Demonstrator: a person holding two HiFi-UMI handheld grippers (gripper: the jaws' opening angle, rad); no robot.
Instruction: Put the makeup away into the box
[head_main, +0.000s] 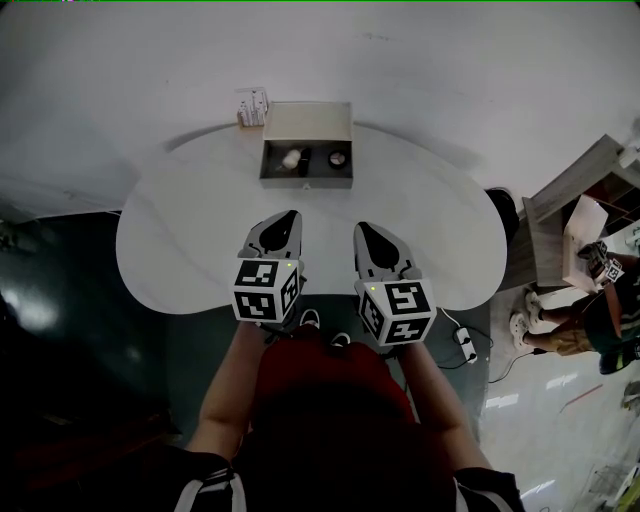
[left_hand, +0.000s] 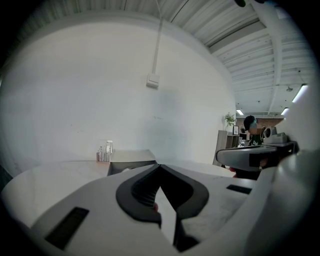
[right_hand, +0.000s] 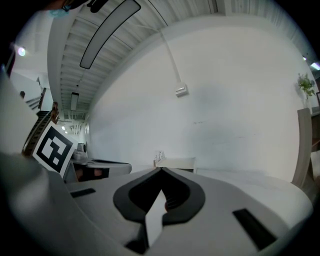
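Head view: the box (head_main: 305, 183) stands open on the white surface (head_main: 170, 230), at 12 o'clock from both grippers. A white makeup item (head_main: 292, 158) and a dark compact (head_main: 339, 157) lie inside it. The left gripper (head_main: 293, 214) and right gripper (head_main: 362, 227) are side by side at 6 o'clock.

Left gripper view: the fingers (left_hand: 137, 192) are clenched tip to tip and empty, with the box (left_hand: 131, 167) at 11 o'clock.

Right gripper view: the fingers (right_hand: 182, 197) are clenched and empty, with the box (right_hand: 175, 162) at 12 o'clock.

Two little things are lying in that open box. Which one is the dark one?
The round item in the right half of the box; the other item, in the left half, is whitish.
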